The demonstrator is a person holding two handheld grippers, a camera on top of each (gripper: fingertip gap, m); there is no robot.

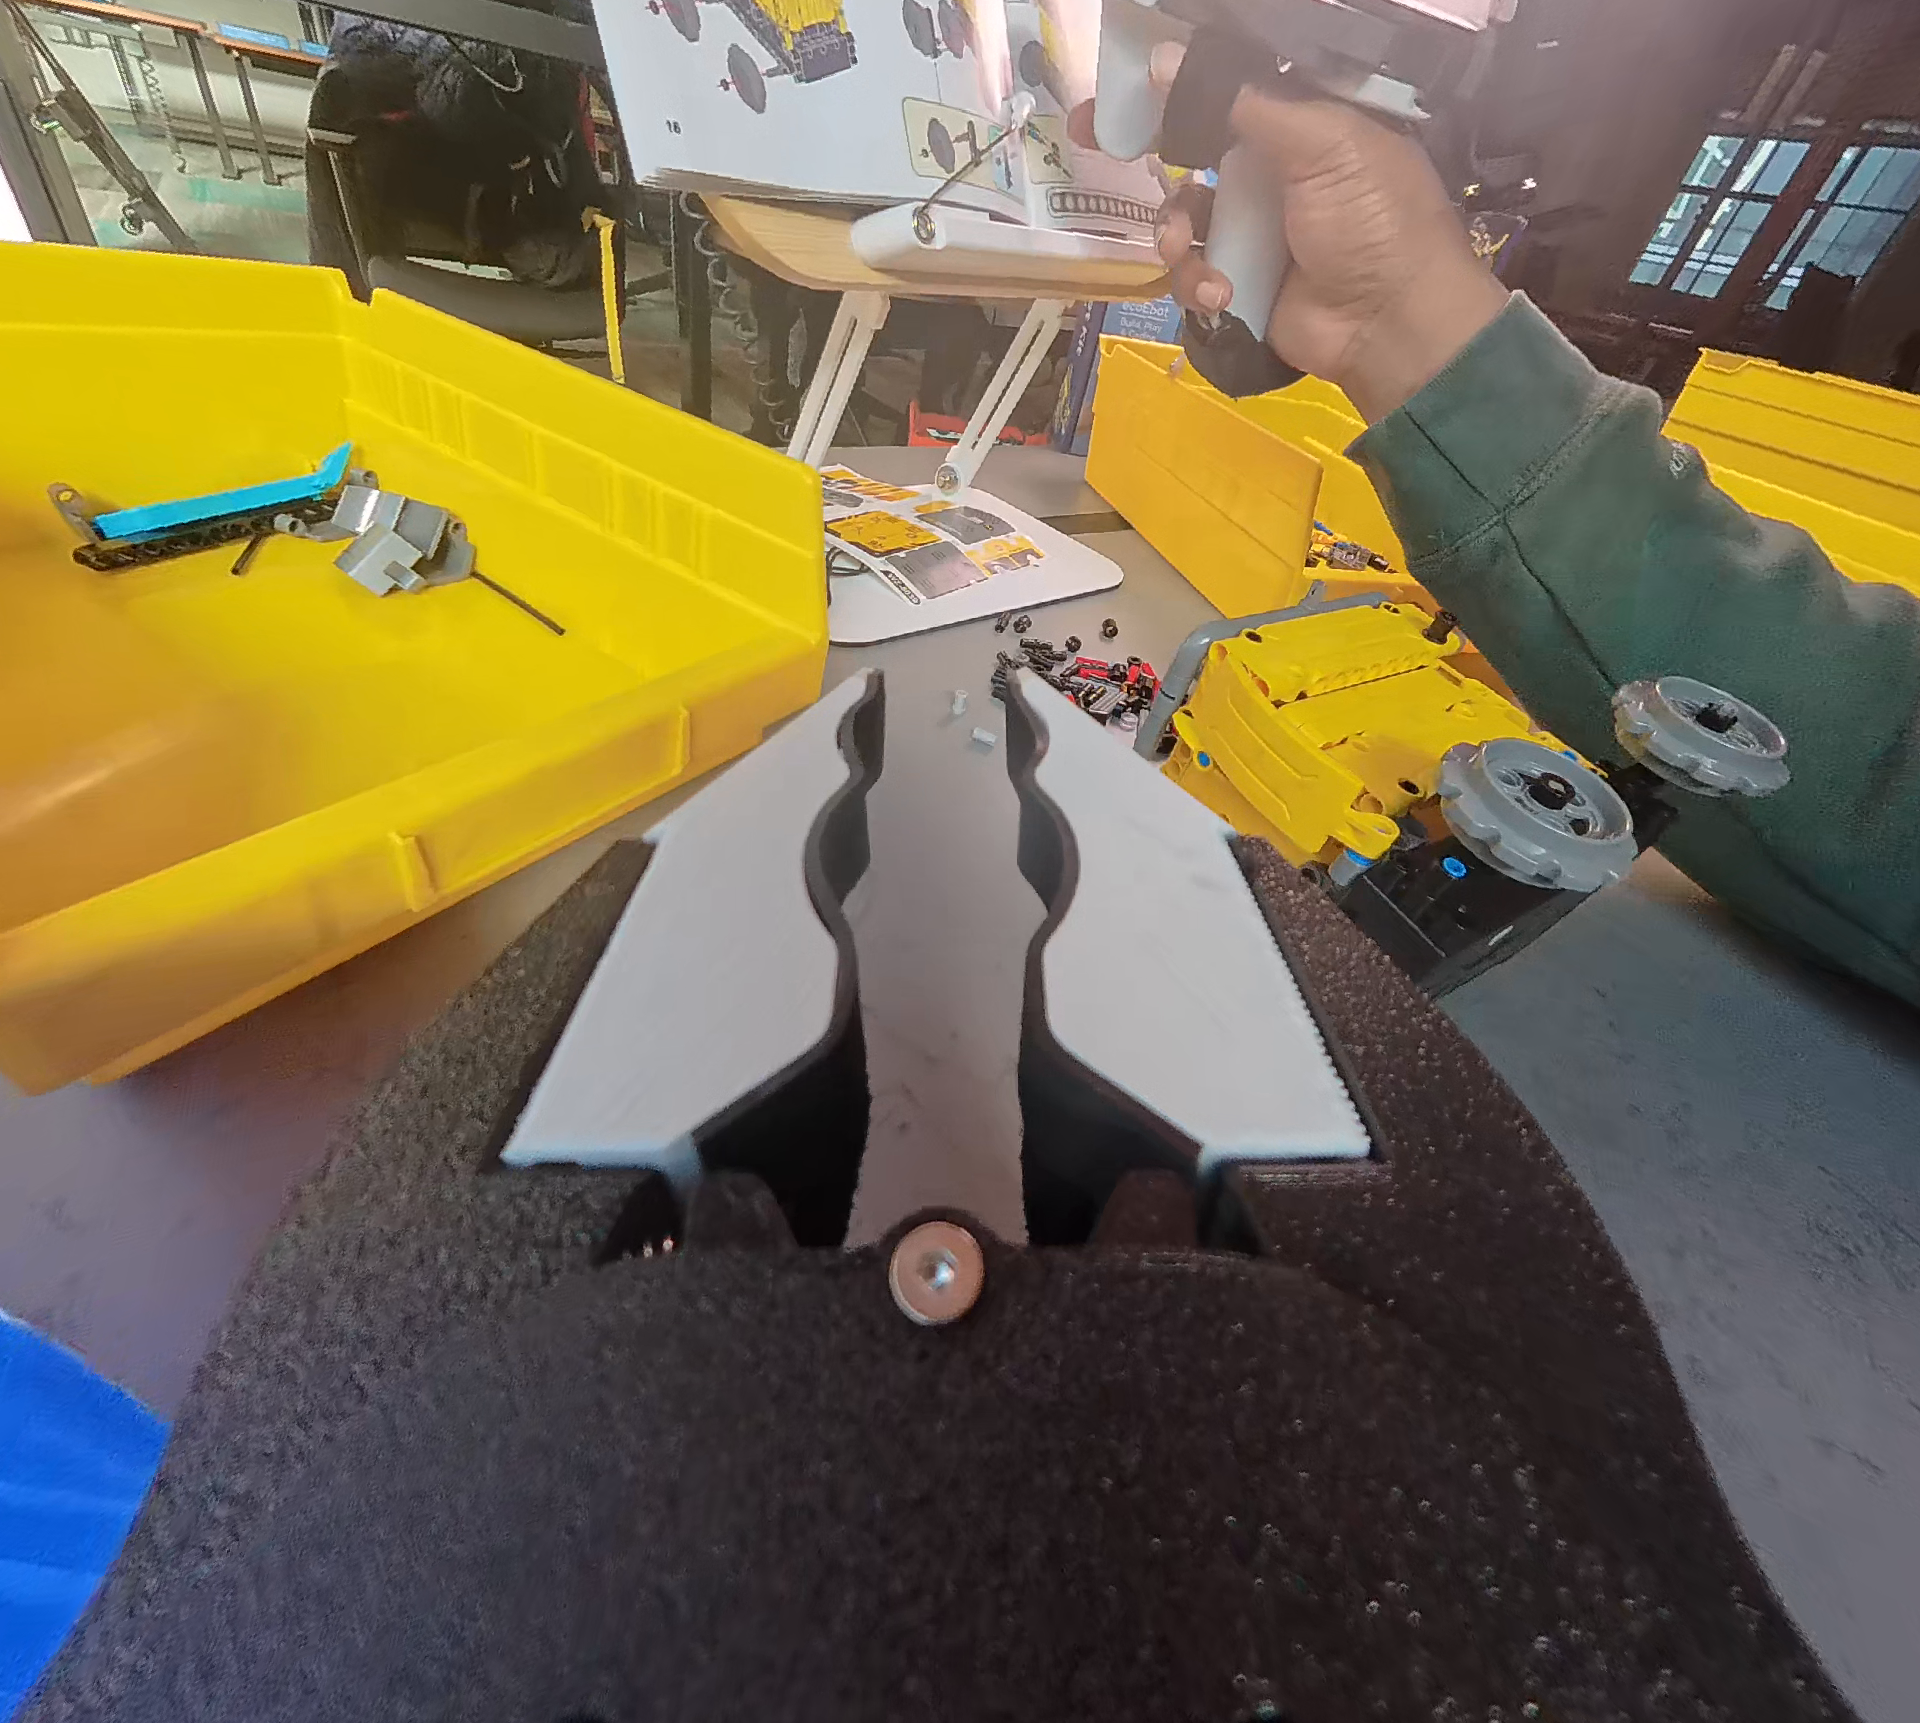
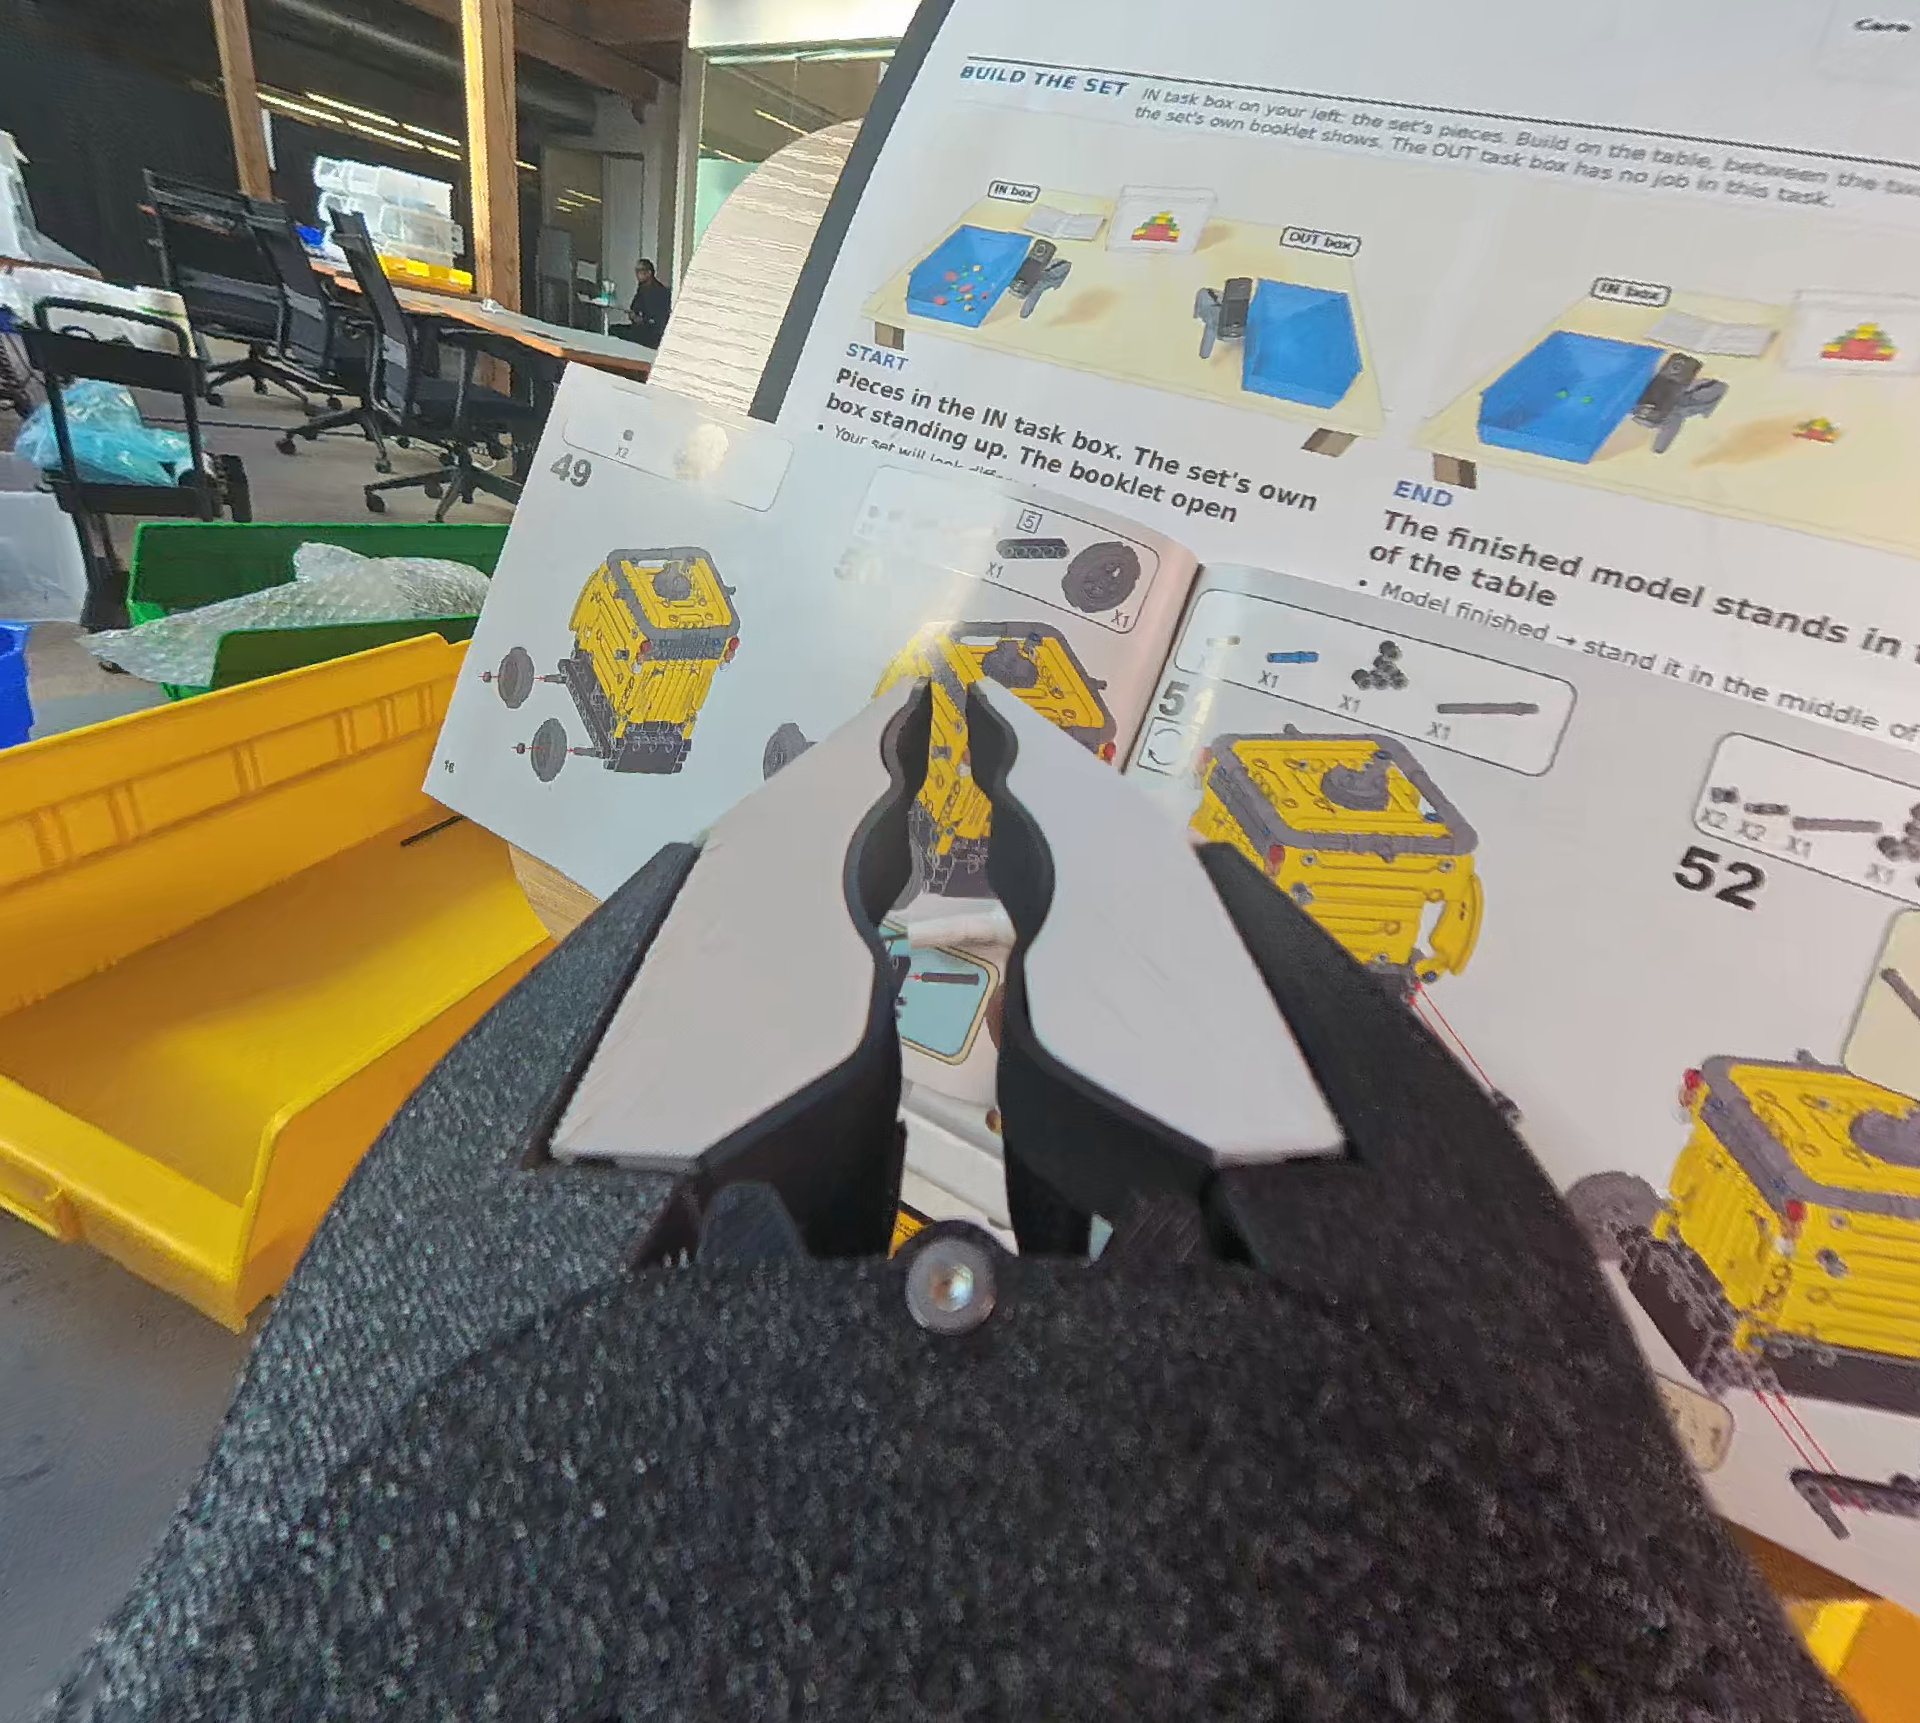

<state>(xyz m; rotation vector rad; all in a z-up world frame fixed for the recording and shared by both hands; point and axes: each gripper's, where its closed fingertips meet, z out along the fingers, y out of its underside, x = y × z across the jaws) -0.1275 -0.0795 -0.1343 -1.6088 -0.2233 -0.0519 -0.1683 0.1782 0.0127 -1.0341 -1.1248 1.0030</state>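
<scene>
To the left of the left gripper [image 1: 943,697] sits a yellow bin [image 1: 644,717] holding a blue-and-grey part assembly [image 1: 270,520], contained for easy reach. The left gripper hovers low over the table [image 1: 1662,1154], jaws released and empty; loose small pins [image 1: 1070,676] lie just beyond its tips. To its right lies the yellow model [image 1: 1351,728], tipped sideways, wheels exposed. The right gripper [image 2: 948,686] is raised against the propped instruction booklet [image 2: 727,634], jaws nearly closed, grasping nothing visible.

Loft office (timber posts [image 2: 483,63], desk chairs [image 2: 416,343], long tables [image 2: 499,317])
</scene>
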